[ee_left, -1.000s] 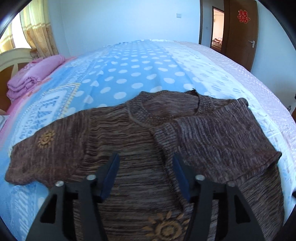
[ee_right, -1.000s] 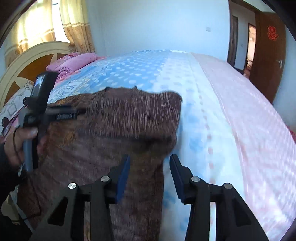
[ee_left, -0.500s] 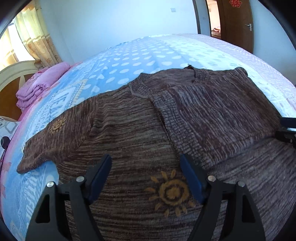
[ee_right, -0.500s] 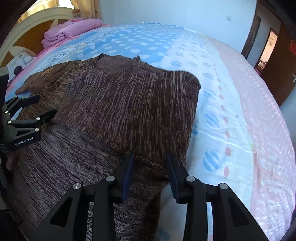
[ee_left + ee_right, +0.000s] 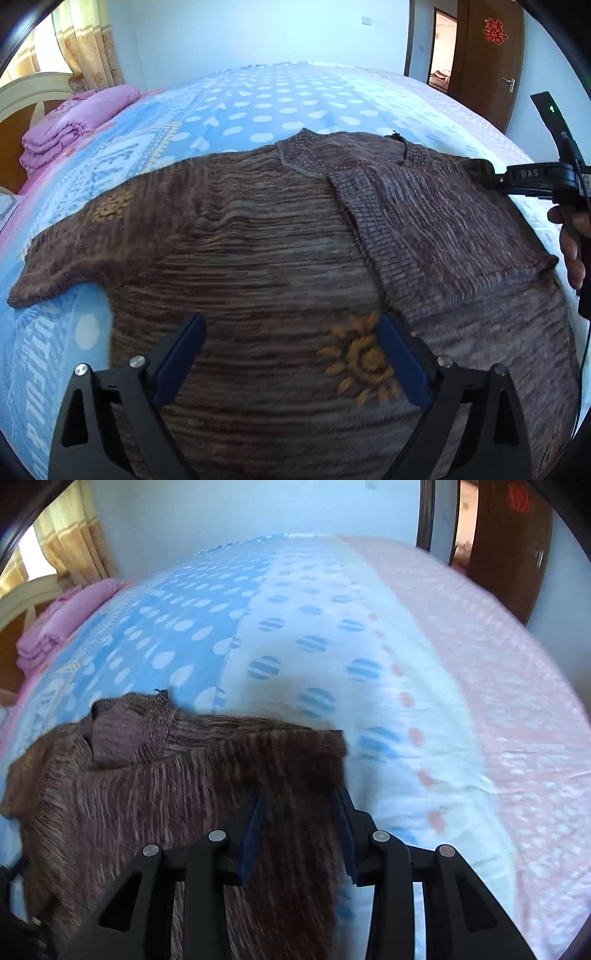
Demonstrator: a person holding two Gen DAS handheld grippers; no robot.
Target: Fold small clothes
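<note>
The brown sweater (image 5: 280, 236) lies spread on the bed (image 5: 258, 99), 1 sleeve folded across. The left tongs (image 5: 291, 354), just widened, hover empty. The right tongs (image 5: 299, 830) straddle its edge; whether they're clamped I cannot tell, and a loose hold might undo the fold.

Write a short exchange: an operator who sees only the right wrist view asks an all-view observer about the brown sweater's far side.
Operator: Is the far sleeve folded in yet?
Observer: No. The far sleeve of the sweater lies spread flat on the bedspread.
Operator: Where is the left gripper?
Observer: The left gripper hangs over the sweater's front, beside a sun motif. Its jaws have just been opening, with nothing clamped between them.
</note>
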